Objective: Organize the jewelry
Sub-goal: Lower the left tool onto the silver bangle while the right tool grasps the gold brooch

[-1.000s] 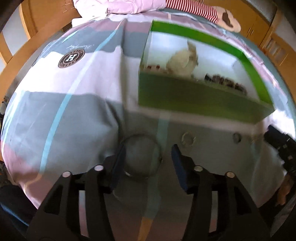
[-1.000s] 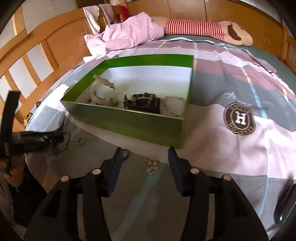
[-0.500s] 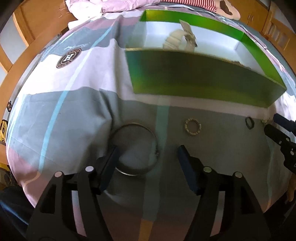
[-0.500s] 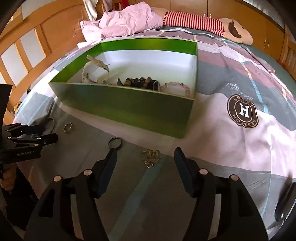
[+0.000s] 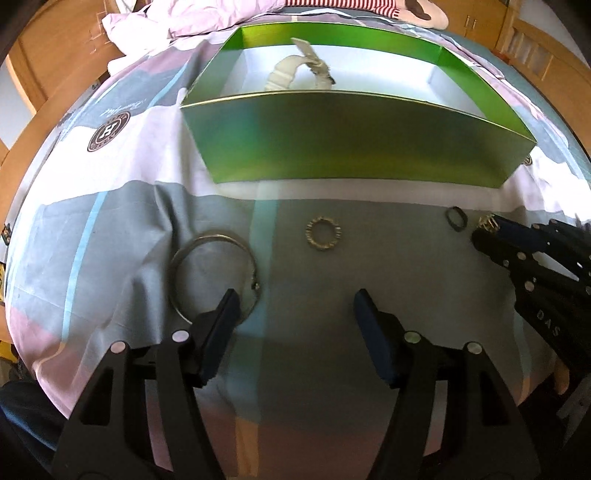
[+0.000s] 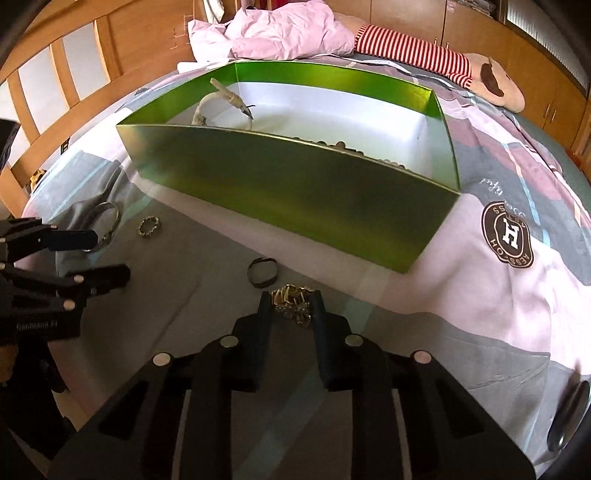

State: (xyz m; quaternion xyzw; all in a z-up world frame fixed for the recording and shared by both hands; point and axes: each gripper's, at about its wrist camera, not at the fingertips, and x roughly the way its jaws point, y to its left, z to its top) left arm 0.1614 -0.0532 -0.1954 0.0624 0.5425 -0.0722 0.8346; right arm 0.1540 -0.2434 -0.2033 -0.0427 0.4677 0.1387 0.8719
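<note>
A green box (image 5: pixel 354 140) stands on the bed; it also shows in the right wrist view (image 6: pixel 295 184). Inside lie a white watch (image 6: pixel 221 107) and dark beads (image 6: pixel 343 146). On the sheet lie a silver bangle (image 5: pixel 214 273), a small beaded ring (image 5: pixel 323 233) and a black ring (image 5: pixel 456 218). My left gripper (image 5: pixel 295 310) is open, its left finger over the bangle's near edge. My right gripper (image 6: pixel 290 301) has its jaws narrowed around a gold chain cluster (image 6: pixel 291 301), close to both sides. The black ring (image 6: pixel 262 271) lies just beyond it.
The bed sheet has brown round logos (image 6: pixel 511 236). A pink blanket (image 6: pixel 288 33) and a striped plush toy (image 6: pixel 443 62) lie at the far end. A wooden bed frame (image 6: pixel 55 74) runs along the left. The left gripper shows in the right wrist view (image 6: pixel 103 258).
My right gripper came down and narrowed around the gold chain cluster. My left gripper pulled back a little and shifted right of the bangle, staying open.
</note>
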